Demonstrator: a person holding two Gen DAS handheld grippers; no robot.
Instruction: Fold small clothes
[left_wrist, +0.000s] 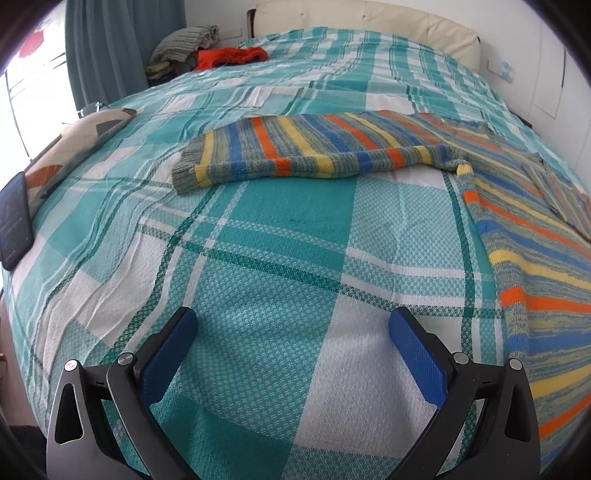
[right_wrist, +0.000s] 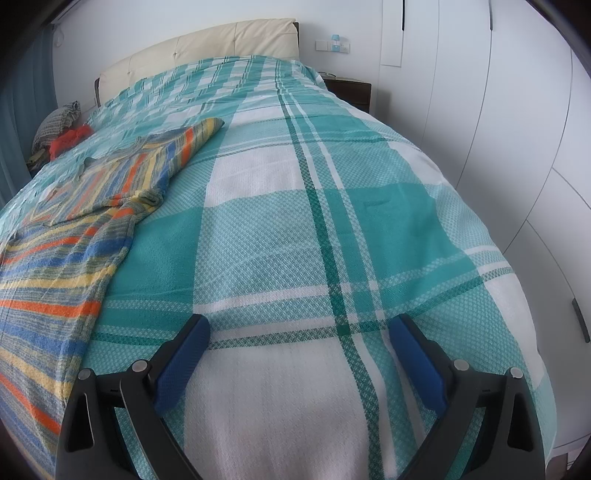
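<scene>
Striped sweater (left_wrist: 388, 140) lies flat on the bedspread (left_wrist: 280, 236) — both hand-held grippers gape, empty.

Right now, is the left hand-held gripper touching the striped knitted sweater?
Apart. The left wrist view shows the open left hand-held gripper over bare teal plaid bedspread, short of the striped knitted sweater.

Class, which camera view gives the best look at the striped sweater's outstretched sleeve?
The left wrist view: the striped sweater shows one sleeve whole, cuff included. The right wrist view shows mostly the body, with the other sleeve foreshortened.
</scene>
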